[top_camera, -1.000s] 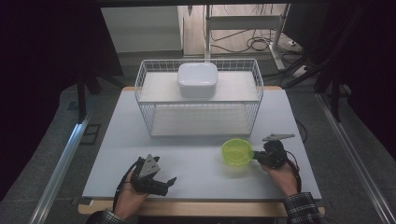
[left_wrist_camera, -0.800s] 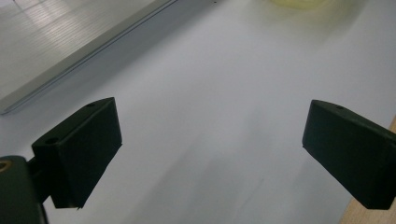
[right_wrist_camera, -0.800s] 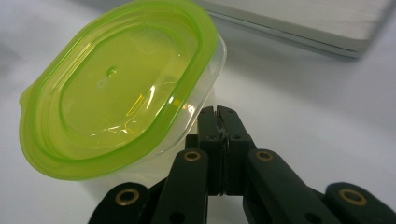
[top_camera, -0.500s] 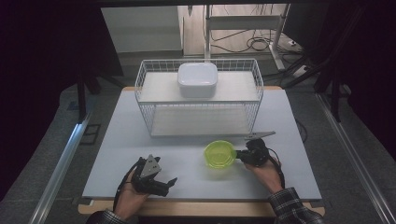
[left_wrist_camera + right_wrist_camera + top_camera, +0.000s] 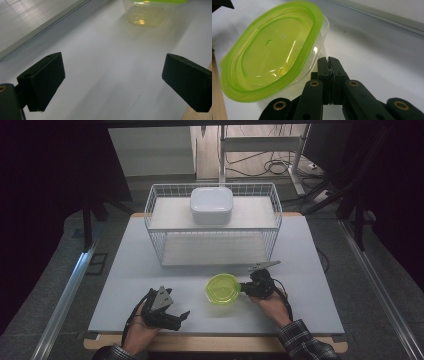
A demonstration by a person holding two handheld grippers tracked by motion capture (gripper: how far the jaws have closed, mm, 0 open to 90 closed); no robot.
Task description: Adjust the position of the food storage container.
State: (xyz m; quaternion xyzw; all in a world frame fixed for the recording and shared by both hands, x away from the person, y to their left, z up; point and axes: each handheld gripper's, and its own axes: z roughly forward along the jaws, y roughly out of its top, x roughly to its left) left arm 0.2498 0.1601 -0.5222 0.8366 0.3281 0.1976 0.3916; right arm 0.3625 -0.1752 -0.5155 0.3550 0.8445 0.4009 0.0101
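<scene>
One green-lidded tub [image 5: 222,289], one white box [image 5: 211,205], one wire basket [image 5: 155,235], two claws. Right claw [image 5: 246,289] pressed together, jaws pinching tub's rim at its right edge; tub sits on desk [image 5: 125,270] straight ahead of that claw, touching it. Left claw [image 5: 183,316] spread wide, nothing between jaws, resting low on desk; tub well ahead of it, toward right claw. White box on top of basket, beyond both claws. Desk pale grey, wooden front edge. Room dark, cables on floor behind.

Left claw [image 5: 176,316] jaws spread wide, low over table, right claw [image 5: 245,289] jaws pressed together
</scene>
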